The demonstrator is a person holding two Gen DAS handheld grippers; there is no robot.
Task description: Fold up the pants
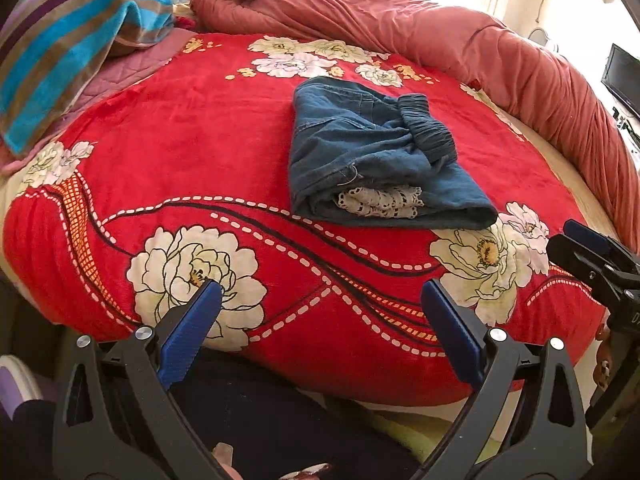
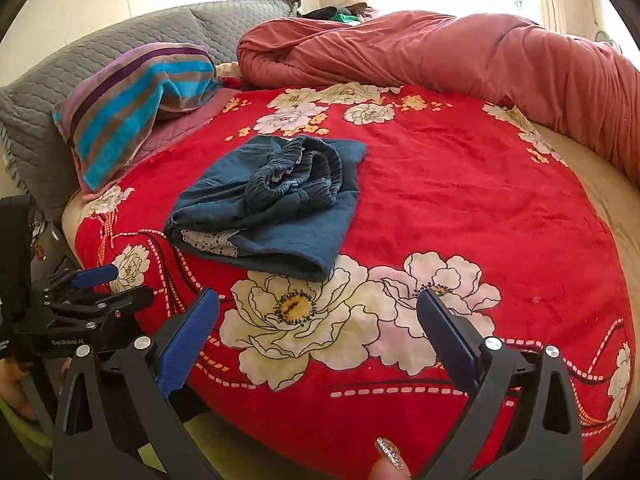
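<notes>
The blue denim pants (image 1: 372,152) lie folded in a compact bundle on the red floral blanket (image 1: 200,128), elastic waistband on top and white lace hem showing at the near edge. They also show in the right wrist view (image 2: 272,204). My left gripper (image 1: 322,292) is open and empty, held near the bed's front edge, well short of the pants. My right gripper (image 2: 318,300) is open and empty, also near the front edge, to the right of the pants. Each gripper shows in the other's view, the right one (image 1: 592,256) and the left one (image 2: 88,284).
A striped blue and brown towel (image 1: 68,52) lies on a pillow at the back left. A rumpled pink duvet (image 1: 400,16) runs along the back and right side of the bed. Grey quilted pillows (image 2: 120,40) stand at the headboard. A dark screen (image 1: 624,76) is at far right.
</notes>
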